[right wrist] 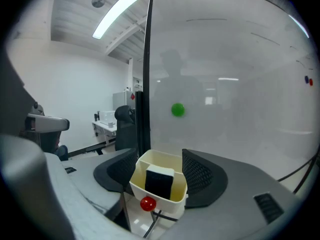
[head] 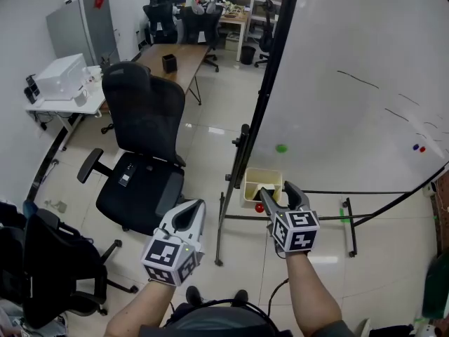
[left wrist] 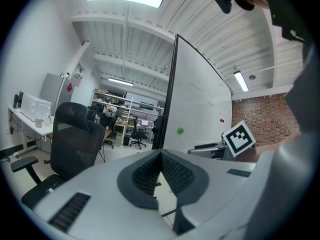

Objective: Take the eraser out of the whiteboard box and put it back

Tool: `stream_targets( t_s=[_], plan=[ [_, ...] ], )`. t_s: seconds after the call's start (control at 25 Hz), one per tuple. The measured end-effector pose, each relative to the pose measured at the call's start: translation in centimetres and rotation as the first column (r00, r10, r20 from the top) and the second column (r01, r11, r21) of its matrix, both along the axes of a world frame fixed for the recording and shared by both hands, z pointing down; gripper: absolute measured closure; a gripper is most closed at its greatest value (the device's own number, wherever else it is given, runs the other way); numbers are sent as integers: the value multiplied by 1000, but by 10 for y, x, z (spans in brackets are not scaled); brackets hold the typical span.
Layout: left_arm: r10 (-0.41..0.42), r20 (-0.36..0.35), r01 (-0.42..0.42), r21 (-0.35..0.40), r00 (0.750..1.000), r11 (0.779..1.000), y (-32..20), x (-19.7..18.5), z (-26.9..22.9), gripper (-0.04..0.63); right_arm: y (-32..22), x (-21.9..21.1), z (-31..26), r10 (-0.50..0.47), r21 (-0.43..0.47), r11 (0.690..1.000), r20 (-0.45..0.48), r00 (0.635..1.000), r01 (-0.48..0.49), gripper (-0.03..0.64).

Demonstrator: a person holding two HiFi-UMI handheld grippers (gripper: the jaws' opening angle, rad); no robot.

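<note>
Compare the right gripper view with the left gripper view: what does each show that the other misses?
Only the right gripper view: the cream box with the black eraser standing in it and a red round piece at its front, framed by the open right gripper, which is not gripping it.
Only the left gripper view: the shut, empty left gripper, the marker cube of the right gripper, and a brick wall.
Both: the whiteboard and its green dot.
</note>
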State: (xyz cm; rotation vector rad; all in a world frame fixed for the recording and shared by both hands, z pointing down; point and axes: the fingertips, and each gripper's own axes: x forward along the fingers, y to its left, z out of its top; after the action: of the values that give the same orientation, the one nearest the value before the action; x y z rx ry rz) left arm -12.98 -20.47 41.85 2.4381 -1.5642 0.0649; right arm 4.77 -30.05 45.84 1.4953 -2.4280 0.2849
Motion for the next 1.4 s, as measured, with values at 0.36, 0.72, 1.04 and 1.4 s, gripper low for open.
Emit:
stream_targets(
  t_s=[0.36,0.72,1.04,1.4],
  plan=[
    [50,-68,-45,73,996,996,32,-16,-27,563,72,19,-88,64,199,977,63,996,-76,591],
    [82,-61,-76,94,995,993,94,43,-48,563,154,64,-121,-7,233,972,104,995,-18,592],
    [-2,-12,4,141,1000,990,159,101,-64,563,216,123,-133,-139,245,964,125,982,106,592],
    [10,18,-13,167,1000,986,227,123,-92,563,279,146,-161,-158,286,952,146,977,111,592]
  ],
)
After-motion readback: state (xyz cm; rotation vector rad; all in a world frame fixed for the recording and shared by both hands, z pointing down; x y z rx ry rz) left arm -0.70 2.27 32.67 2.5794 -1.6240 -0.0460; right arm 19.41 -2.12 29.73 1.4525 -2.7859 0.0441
